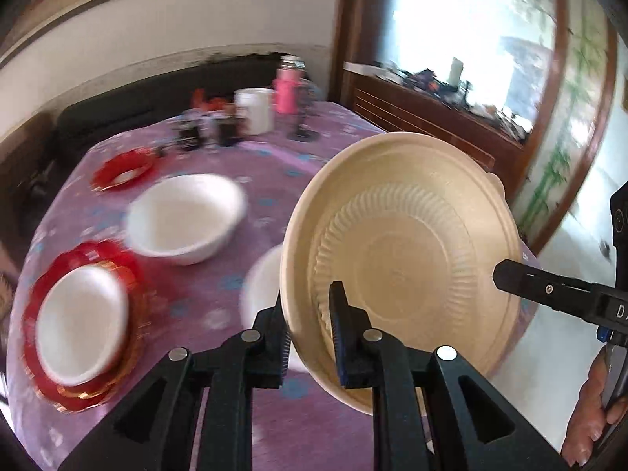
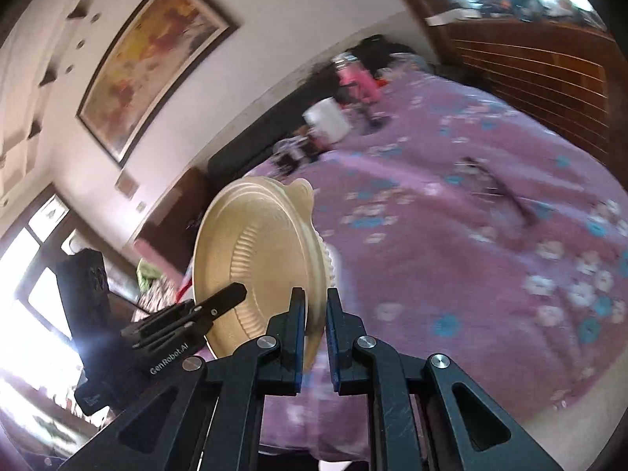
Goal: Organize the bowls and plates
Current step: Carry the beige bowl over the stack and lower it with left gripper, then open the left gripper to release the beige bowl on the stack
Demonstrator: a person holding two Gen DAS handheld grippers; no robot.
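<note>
A beige ribbed bowl is held up on edge above the purple tablecloth, gripped on both sides. My left gripper is shut on its near rim. My right gripper is shut on the opposite rim of the same bowl; its finger shows in the left wrist view. On the table stand a white bowl, a white bowl on stacked red plates, a small red plate, and another white bowl partly hidden behind the beige one.
At the table's far side stand a white cup, a pink bottle and dark jars. A wooden cabinet is beyond the table on the right. A dark object lies on the cloth.
</note>
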